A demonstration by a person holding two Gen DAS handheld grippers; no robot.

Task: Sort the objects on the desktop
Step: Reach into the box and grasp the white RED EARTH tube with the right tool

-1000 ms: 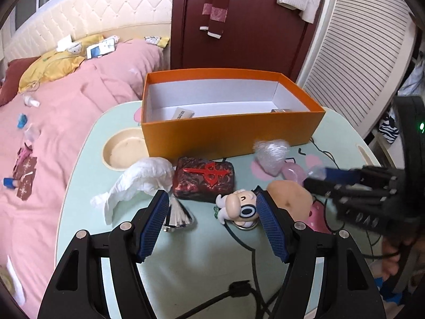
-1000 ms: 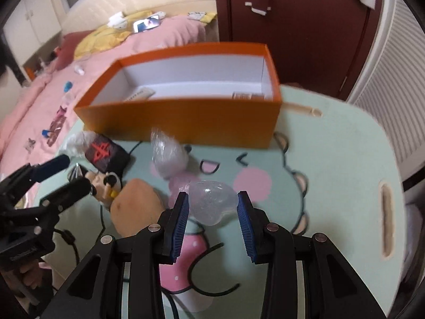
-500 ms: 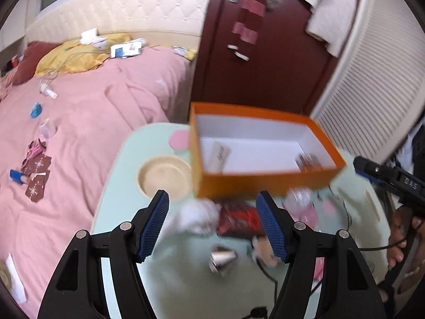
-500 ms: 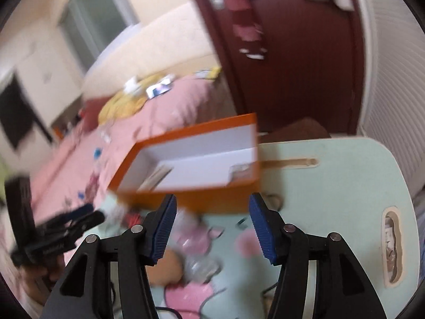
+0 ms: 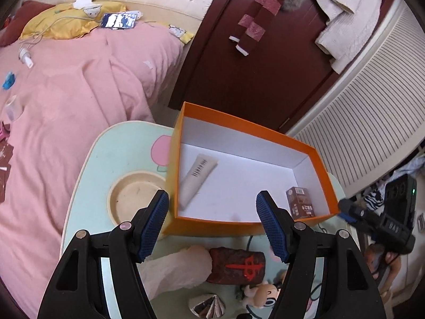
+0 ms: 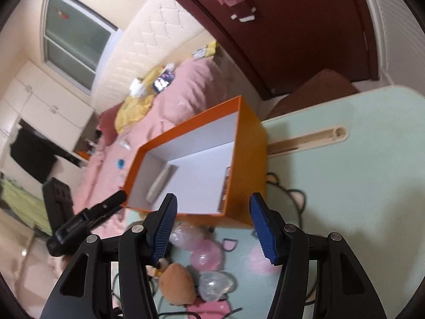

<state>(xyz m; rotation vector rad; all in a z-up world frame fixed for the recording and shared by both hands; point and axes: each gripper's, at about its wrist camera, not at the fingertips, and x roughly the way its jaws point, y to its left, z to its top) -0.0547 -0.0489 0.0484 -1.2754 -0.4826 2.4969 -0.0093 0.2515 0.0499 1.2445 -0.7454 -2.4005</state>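
An orange box (image 5: 321, 164) with a white inside stands on the pale green table (image 5: 117, 159); it holds a white tube (image 5: 198, 179) and a small brown carton (image 5: 301, 206). My left gripper (image 5: 212, 224) is open and empty, raised above the box's near wall. Below it lie a crumpled tissue (image 5: 172, 273), a dark red block (image 5: 236, 265), a silver cone (image 5: 207, 305) and a cartoon figurine (image 5: 261, 292). My right gripper (image 6: 212, 228) is open and empty above the box (image 6: 249, 164). Under it lie a clear plastic shell (image 6: 215, 284) and a brown pad (image 6: 176, 287).
A shallow beige dish (image 5: 132, 196) sits left of the box. A pink bed (image 5: 66, 93) borders the table on the left. A dark red door (image 5: 252, 61) and a slatted panel (image 5: 372, 106) stand behind. Black cables (image 6: 212, 313) cross the table's near part.
Both grippers have risen from table level to above the box. The right gripper has let go of the clear plastic shell, which now lies on the table.
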